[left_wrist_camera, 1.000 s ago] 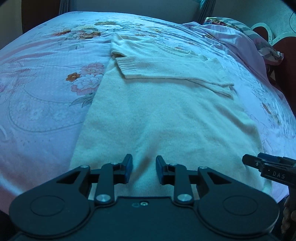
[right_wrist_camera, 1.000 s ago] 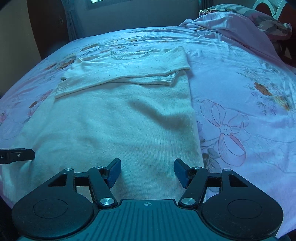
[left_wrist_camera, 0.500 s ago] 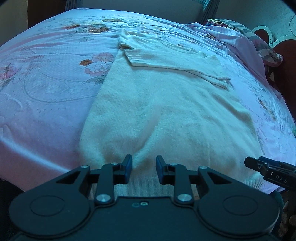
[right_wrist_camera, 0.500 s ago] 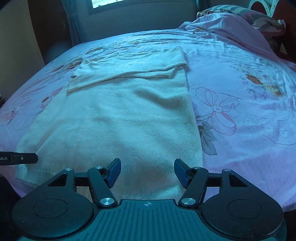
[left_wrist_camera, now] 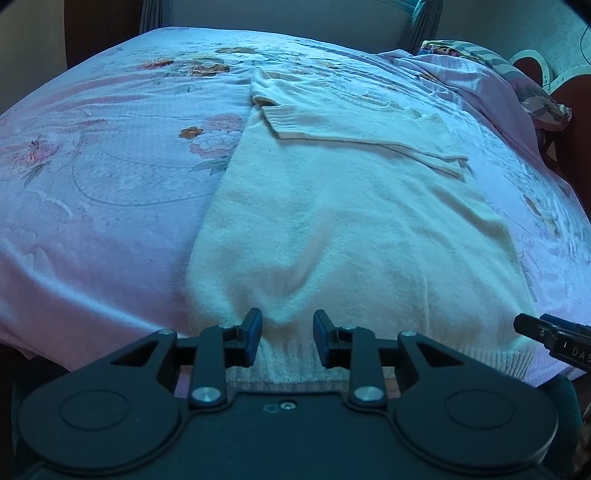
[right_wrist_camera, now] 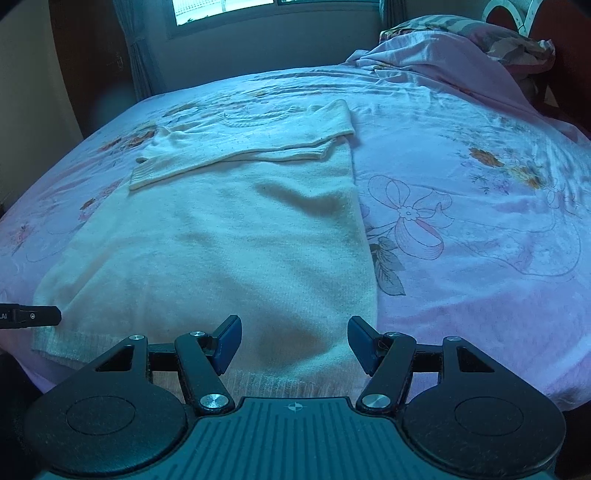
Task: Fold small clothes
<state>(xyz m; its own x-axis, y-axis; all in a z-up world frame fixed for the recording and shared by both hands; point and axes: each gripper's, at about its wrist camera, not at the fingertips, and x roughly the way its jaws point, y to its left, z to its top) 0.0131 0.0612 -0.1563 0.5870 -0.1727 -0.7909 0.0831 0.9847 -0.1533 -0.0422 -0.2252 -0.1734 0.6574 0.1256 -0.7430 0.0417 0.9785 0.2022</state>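
A cream knit sweater (left_wrist_camera: 343, 221) lies flat on the bed, both sleeves folded across its chest (left_wrist_camera: 354, 125). Its ribbed hem hangs at the near bed edge. My left gripper (left_wrist_camera: 287, 338) is open, its jaws over the hem near the sweater's left corner, not closed on the knit. My right gripper (right_wrist_camera: 293, 341) is open wider, over the hem near the sweater's (right_wrist_camera: 221, 240) right corner. The right gripper's tip shows in the left wrist view (left_wrist_camera: 546, 332); the left gripper's tip shows in the right wrist view (right_wrist_camera: 33, 316).
The bed has a pink floral sheet (left_wrist_camera: 110, 173) that also shows in the right wrist view (right_wrist_camera: 480, 221). A bunched pink quilt and pillow (right_wrist_camera: 461, 48) lie at the head end. A window (right_wrist_camera: 221, 7) is behind the bed.
Both grippers have drawn back toward the near bed edge, so the sweater's ribbed hem now shows between the jaws. Both stay open. The sweater has not moved.
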